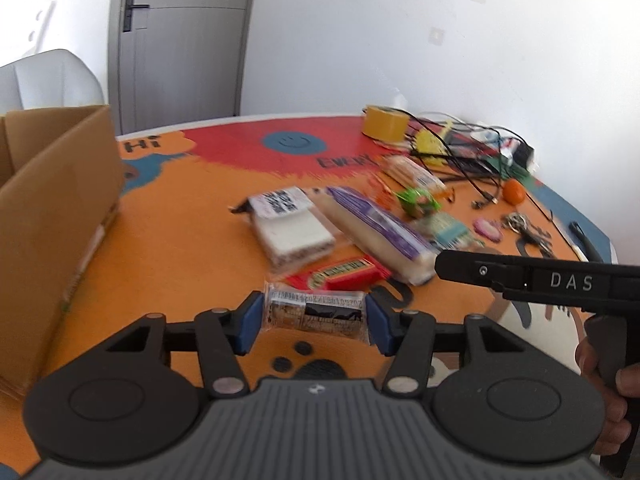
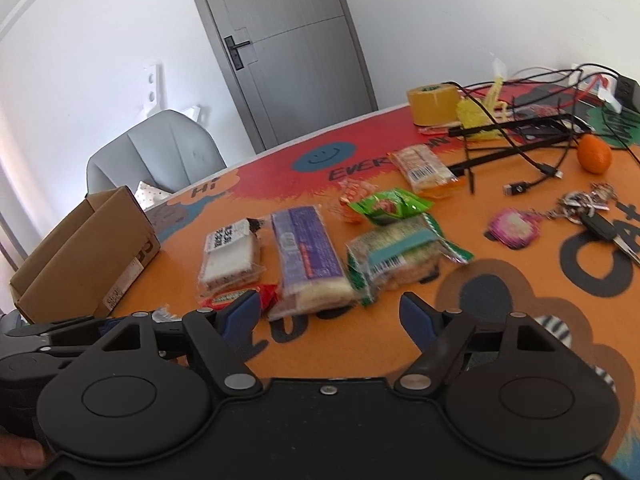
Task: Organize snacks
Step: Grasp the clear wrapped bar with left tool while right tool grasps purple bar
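Note:
My left gripper (image 1: 315, 322) is shut on a small clear-wrapped snack packet (image 1: 316, 310), its blue pads pressing on both ends, low over the orange table. Just beyond lie a red packet (image 1: 340, 274), a white sandwich pack (image 1: 288, 232) and a long purple pack (image 1: 376, 228). An open cardboard box (image 1: 60, 200) stands to the left. My right gripper (image 2: 332, 312) is open with nothing between its fingers, hovering just short of the purple pack (image 2: 308, 256) and a green-edged cracker pack (image 2: 400, 256). One of its fingers (image 1: 460, 268) juts in from the right in the left wrist view.
Further back lie a green packet (image 2: 388, 206), an orange biscuit pack (image 2: 424, 168), a yellow tape roll (image 2: 432, 104), an orange fruit (image 2: 595, 154), keys (image 2: 592, 208) and tangled black cables (image 2: 532, 152). A grey chair (image 2: 160, 148) stands behind the box (image 2: 88, 256).

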